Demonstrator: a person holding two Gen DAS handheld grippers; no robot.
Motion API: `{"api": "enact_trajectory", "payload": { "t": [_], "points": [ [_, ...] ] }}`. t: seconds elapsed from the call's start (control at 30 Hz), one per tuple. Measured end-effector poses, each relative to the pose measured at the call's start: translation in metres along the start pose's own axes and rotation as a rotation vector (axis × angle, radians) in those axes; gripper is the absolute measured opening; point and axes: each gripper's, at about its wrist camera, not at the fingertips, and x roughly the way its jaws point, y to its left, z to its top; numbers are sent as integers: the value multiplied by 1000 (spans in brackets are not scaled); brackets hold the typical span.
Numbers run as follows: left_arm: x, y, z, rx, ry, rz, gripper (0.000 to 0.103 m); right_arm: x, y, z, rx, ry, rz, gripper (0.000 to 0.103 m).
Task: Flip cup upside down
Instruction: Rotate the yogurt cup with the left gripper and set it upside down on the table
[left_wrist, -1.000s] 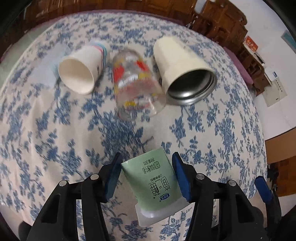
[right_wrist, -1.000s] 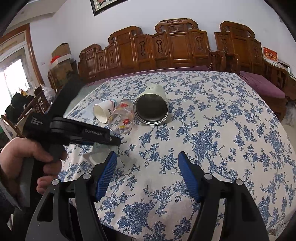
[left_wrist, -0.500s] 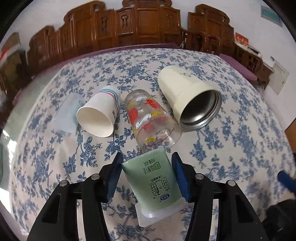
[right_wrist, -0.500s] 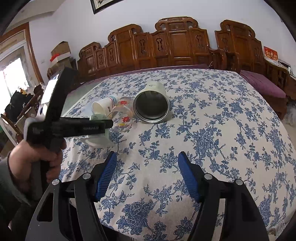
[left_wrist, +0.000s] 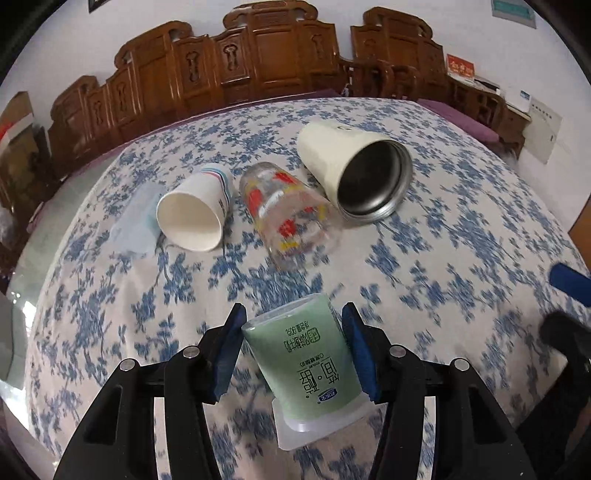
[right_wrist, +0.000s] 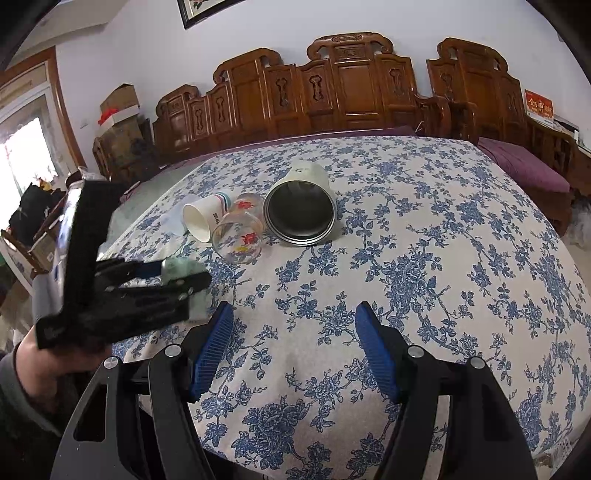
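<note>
My left gripper (left_wrist: 293, 347) is shut on a green yogurt cup (left_wrist: 306, 365), held upside down with its white rim toward me, above the floral tablecloth (left_wrist: 443, 258). In the right wrist view the left gripper (right_wrist: 184, 275) shows at the left with the green cup (right_wrist: 181, 267) between its fingers, just above the cloth. My right gripper (right_wrist: 295, 347) is open and empty above the near part of the table.
Lying on their sides at mid-table: a white paper cup (left_wrist: 192, 214), a printed glass (left_wrist: 291, 218), a cream steel-lined tumbler (left_wrist: 354, 170) and a clear plastic cup (left_wrist: 136, 221). Carved wooden chairs (right_wrist: 351, 92) stand behind the table.
My left gripper has tilted up and swung the green cup from pointing down at the table toward level, drawing back from the lying cups. The right gripper has barely moved.
</note>
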Motion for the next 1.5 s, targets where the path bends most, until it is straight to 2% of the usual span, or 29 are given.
{"api": "enact_trajectory", "payload": {
  "t": [0.13, 0.43, 0.67, 0.87, 0.97, 1.07, 1.23, 1.3, 1.37, 1.5],
  "points": [
    [-6, -8, -10, 59, -17, 28, 51, 0, 1, -1, -3, 3, -3, 71],
    [-23, -12, -27, 67, -43, 34, 51, 3, -1, -1, -1, 8, -12, 71],
    [-28, -16, -42, 49, -15, -1, 46, 4, -1, -1, -6, 11, -17, 71],
    [-32, -11, -44, 31, -12, 3, 47, 6, 0, -3, -8, 19, -24, 71],
    [-39, -4, -47, -7, -23, -12, 57, 5, 0, -3, -10, 19, -21, 71],
    [-51, 3, -49, -40, -41, -25, 60, 3, 2, -3, -6, 16, -14, 71],
    [-76, 16, -51, -88, -87, -40, 69, -10, 14, 3, -11, -10, -5, 71],
    [-87, 20, -51, -100, -106, -42, 76, -17, 21, 5, -18, -19, 0, 71],
    [-97, 25, -51, -107, -129, -41, 77, -23, 27, 6, -25, -28, -2, 71],
    [-115, 31, -50, -120, -161, -36, 91, -41, 38, 7, -10, -45, 0, 71]
  ]
}}
